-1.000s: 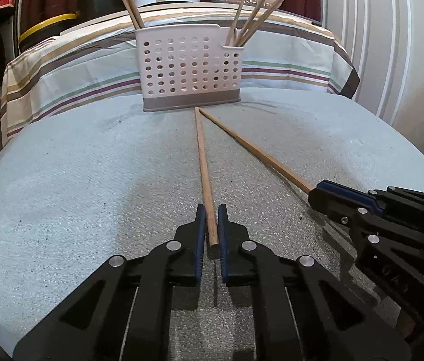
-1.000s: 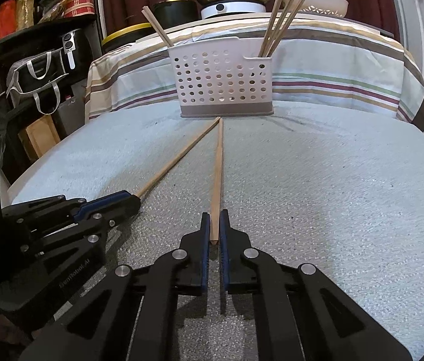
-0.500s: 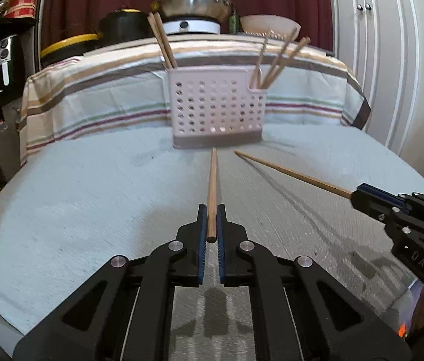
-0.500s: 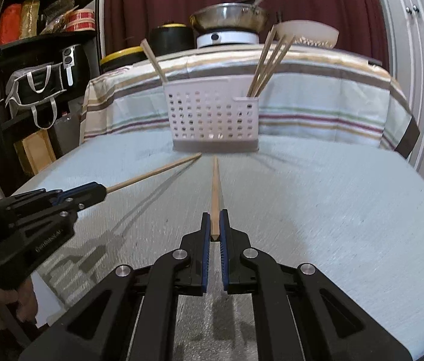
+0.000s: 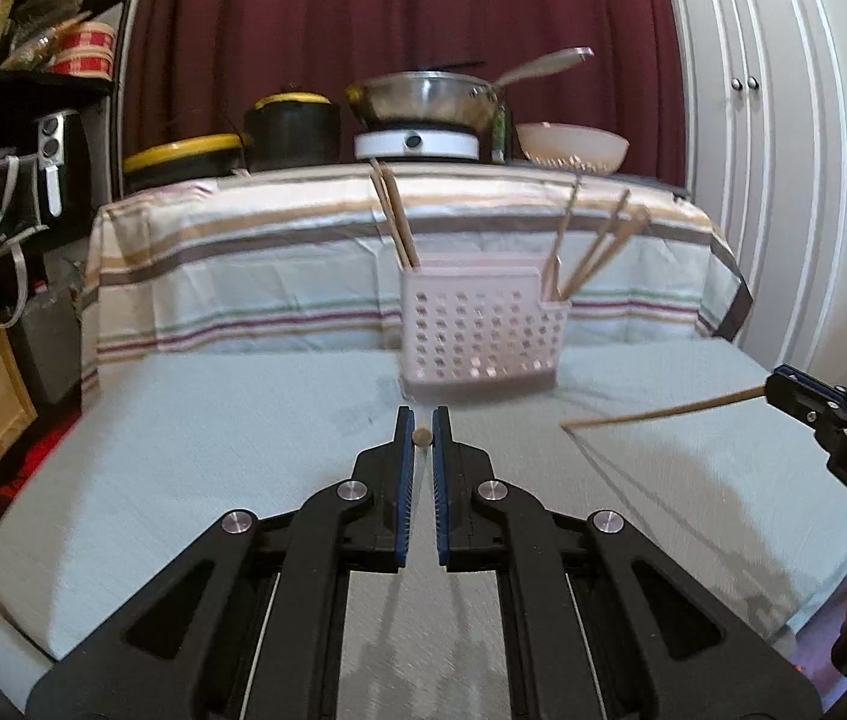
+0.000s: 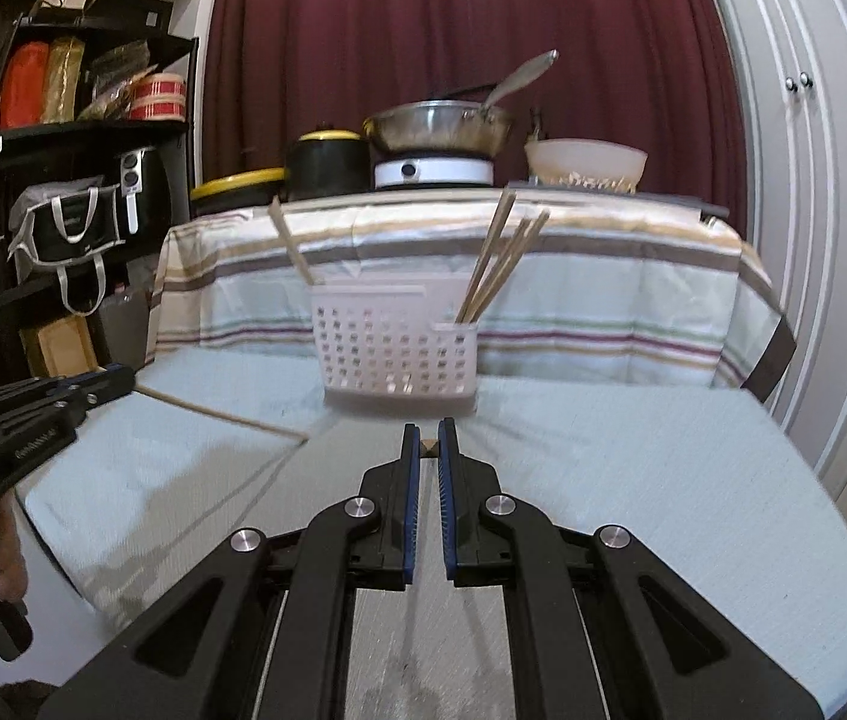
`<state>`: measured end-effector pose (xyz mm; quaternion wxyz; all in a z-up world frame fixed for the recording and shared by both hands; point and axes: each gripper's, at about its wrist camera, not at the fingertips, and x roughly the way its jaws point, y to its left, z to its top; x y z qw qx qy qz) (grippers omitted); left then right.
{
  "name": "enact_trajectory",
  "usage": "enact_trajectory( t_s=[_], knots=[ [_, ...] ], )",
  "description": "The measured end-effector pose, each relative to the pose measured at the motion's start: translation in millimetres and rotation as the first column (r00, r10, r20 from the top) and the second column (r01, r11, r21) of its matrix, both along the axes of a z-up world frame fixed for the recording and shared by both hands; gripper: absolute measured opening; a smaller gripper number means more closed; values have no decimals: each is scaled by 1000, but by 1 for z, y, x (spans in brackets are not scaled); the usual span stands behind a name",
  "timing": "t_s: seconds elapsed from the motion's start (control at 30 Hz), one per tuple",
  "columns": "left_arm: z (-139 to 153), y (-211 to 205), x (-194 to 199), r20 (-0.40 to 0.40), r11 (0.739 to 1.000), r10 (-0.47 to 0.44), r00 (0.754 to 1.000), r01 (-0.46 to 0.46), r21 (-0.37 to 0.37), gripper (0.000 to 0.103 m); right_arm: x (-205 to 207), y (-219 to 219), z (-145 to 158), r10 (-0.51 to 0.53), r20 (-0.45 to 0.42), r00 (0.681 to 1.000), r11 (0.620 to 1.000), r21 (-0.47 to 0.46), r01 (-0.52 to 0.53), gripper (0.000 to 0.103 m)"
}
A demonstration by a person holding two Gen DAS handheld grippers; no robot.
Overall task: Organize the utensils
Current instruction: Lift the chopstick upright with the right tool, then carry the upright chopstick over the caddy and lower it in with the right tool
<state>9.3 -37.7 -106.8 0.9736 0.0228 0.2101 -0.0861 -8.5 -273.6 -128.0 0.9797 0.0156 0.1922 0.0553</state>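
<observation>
Chopstick [image 5: 422,435] pinched end-on in left gripper [image 5: 422,444]; second chopstick [image 6: 429,447] clamped in right gripper [image 6: 430,450], both raised before utensil basket [image 5: 477,330].

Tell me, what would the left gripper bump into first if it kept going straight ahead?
Probably the white perforated basket. The left gripper, shut on a chopstick, aims at its lower left part, with nothing between. The chopstick's far tip would likely touch first; depth is uncertain.

The left gripper [image 5: 422,435] pinched a chopstick [image 5: 422,436] end-on before the perforated caddy [image 5: 477,333], the right gripper [image 5: 783,387] gripping another chopstick [image 5: 663,413].
</observation>
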Motion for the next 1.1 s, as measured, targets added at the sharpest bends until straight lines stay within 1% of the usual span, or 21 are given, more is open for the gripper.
enact_trajectory(
  t_s=[0.07, 0.17, 0.5, 0.83, 1.1],
  knots=[
    [11, 6, 2, 11, 1000, 13, 1000, -13, -4, 6, 2, -1, 7, -6, 9, 1000, 1000, -3, 6, 7],
    [20, 11, 9, 18, 999, 31, 999, -31, -10, 6, 10, -3, 14, -9, 7, 1000, 1000, -11, 9, 7],
    [32, 24, 50, 30, 996, 92, 995, -92, -17, 6, 45, 1, 29, -30, 31, 999, 996, -77, 33, 7],
    [39, 27, 77, 43, 994, 106, 993, -105, -23, 6, 68, 5, 40, -18, 57, 998, 996, -81, 23, 7],
    [44, 22, 93, 52, 996, 86, 995, -86, -10, 6, 82, 2, 46, -15, 63, 998, 998, -64, 19, 7]
  ],
)
